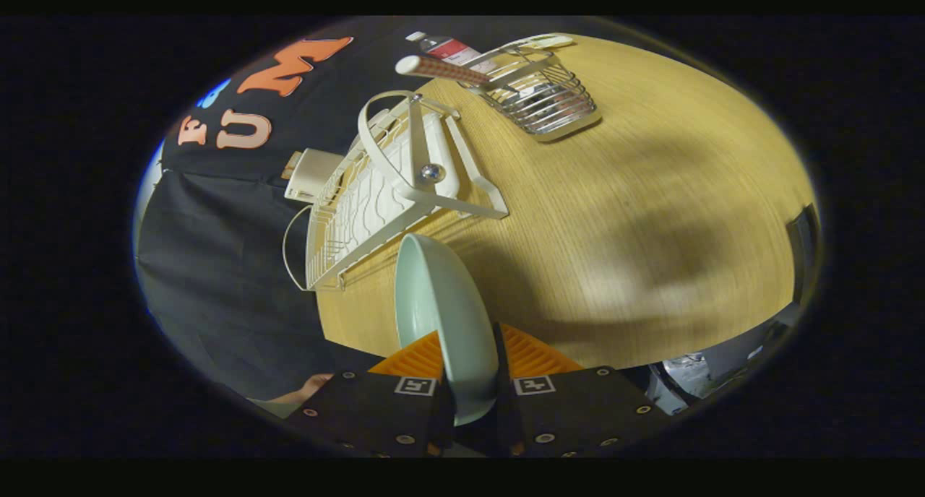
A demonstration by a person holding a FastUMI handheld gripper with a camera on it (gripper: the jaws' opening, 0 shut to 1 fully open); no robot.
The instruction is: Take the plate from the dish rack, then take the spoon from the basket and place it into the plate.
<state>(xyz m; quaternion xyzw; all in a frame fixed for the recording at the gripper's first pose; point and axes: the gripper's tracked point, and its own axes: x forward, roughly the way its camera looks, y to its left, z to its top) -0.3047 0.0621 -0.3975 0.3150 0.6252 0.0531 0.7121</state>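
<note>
my fingers (pixel 470 370): clamped on the smooth pale plate (pixel 441 309), edge-on
dish rack (pixel 376 193): white wire, left of centre
basket (pixel 542 96): metal wire, top of the frame

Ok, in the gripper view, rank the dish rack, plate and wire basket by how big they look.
1. dish rack
2. plate, held edge-on in the tool; nearness inflates it
3. wire basket, farthest off
</note>
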